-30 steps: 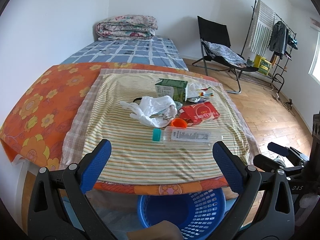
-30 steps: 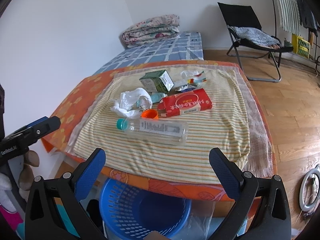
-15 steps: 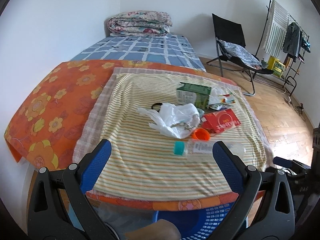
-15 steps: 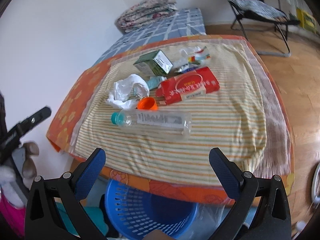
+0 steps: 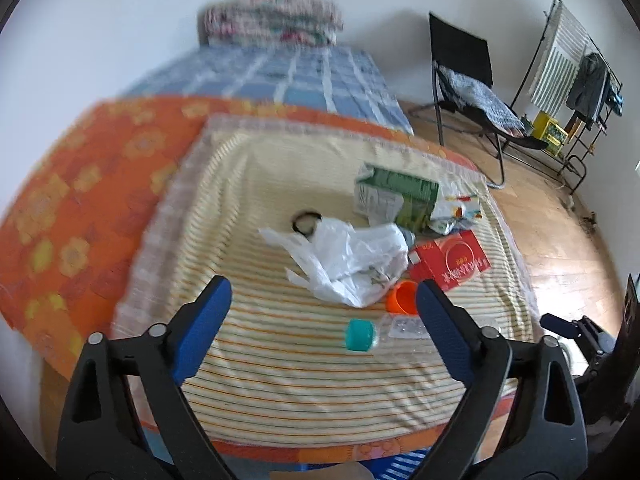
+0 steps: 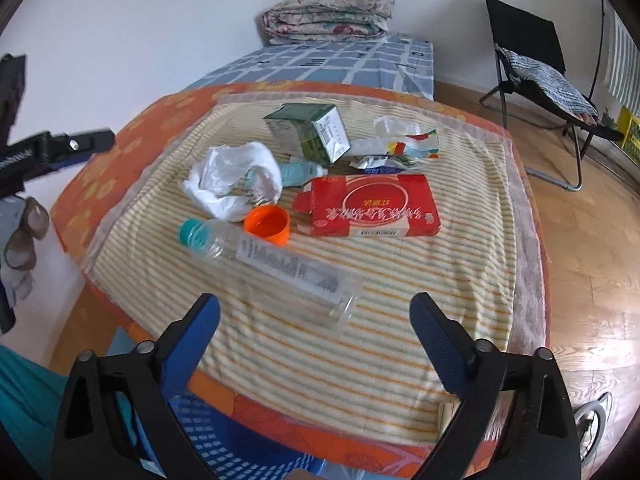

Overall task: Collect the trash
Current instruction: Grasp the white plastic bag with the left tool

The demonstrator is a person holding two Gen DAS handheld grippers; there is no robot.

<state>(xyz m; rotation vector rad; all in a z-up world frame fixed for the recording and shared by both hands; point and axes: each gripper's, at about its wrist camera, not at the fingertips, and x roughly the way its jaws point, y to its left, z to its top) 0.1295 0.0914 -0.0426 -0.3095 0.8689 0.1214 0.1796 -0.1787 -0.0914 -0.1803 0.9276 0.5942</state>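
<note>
Trash is seen wholly uncollected on the striped cloth (image 6: 400, 320) of the worktop, while the blue basket (image 6: 240, 456) waits below the near edge, its inside hidden from both views. Both claws are held wide and empty: the right claw (image 6: 316, 322) is poised just short of the clear plastic bottle (image 6: 272, 260), the left claw (image 5: 324, 304) nearer the bottle's teal cap (image 5: 360, 334). Beyond the bottle an orange cap (image 6: 267, 223) is shown touching a crumpled white plastic bag (image 6: 234, 178); a red packet (image 6: 368, 205) lies beside them. Farther back a green carton (image 6: 308, 132) and some crumpled wrappers (image 6: 400, 142) are found. By this evidence, every piece remains to be lifted into the basket.

The bottle's whole length and a small pale bottle (image 6: 300, 168) behind the bag are shown clearly only from the right wrist. A dark ring (image 5: 306, 222) behind the bag is revealed only from the left wrist, though that view is blurred. At the far end, a folded quilt (image 6: 328, 18) is seen on the bed.
</note>
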